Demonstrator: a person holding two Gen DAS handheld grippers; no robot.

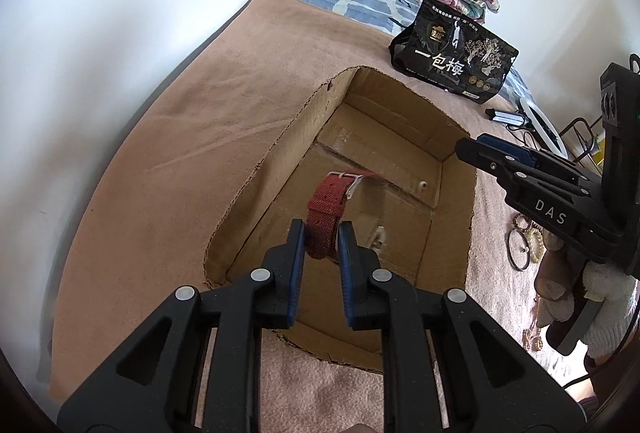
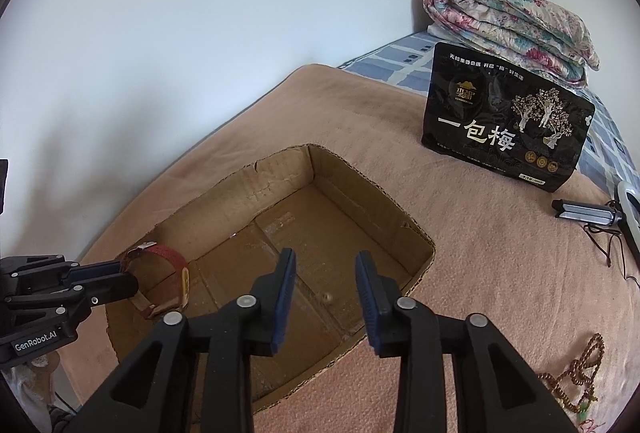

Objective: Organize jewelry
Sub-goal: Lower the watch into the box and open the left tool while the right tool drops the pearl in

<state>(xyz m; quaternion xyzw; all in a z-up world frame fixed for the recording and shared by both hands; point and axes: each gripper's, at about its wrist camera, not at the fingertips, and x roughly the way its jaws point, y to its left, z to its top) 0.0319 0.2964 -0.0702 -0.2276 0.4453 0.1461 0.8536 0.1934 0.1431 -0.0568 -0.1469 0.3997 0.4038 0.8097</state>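
Red woven watch strap [image 1: 326, 219] with silver buckle, pinched in left hand-held gripper [image 1: 321, 235] over open cardboard box [image 1: 280, 137], right hand-held gripper [image 2: 326, 275] spread, empty.

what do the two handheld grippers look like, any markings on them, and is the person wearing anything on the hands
Both grippers are matte black plastic with triangular cut-outs, round silver pivot pins and blue ribbed pads on the fingers. The left gripper shows white "GenRobot.AI" lettering in the right wrist view; the right gripper shows white "DAS" lettering in the left wrist view. A white knit glove covers the hand under the right gripper.
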